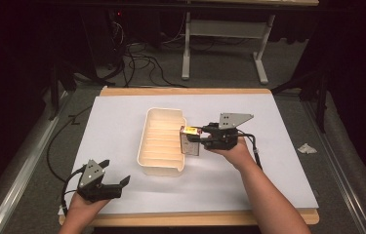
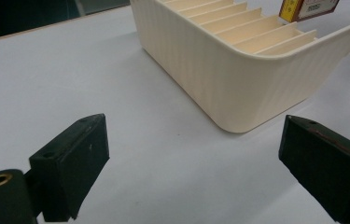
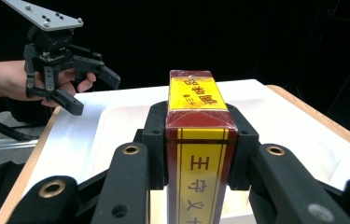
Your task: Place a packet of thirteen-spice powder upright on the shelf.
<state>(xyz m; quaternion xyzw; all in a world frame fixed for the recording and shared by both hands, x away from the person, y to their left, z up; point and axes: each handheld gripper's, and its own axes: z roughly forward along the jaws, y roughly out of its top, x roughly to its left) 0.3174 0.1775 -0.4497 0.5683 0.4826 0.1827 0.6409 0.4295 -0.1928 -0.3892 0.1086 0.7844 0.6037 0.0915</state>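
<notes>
A cream ribbed tray (image 1: 163,168) with several slots lies in the middle of the white sheet. My right gripper (image 1: 197,138) is shut on a red and yellow box (image 1: 190,140), held upright at the tray's right rim. In the right gripper view the box (image 3: 199,140) stands clamped between both black jaws, with the tray (image 3: 116,116) behind it. My left gripper (image 1: 117,173) hovers open near the table's front left corner, nothing between its jaws. In the left gripper view the tray's corner (image 2: 238,88) lies ahead and the box (image 2: 307,8) shows at the top right.
The white sheet (image 1: 122,126) covers a wooden table (image 1: 185,91). A crumpled scrap (image 1: 307,148) lies off the table at right. Cables and a white frame (image 1: 186,48) stand on the floor behind. My left gripper (image 3: 86,86) appears far off in the right gripper view.
</notes>
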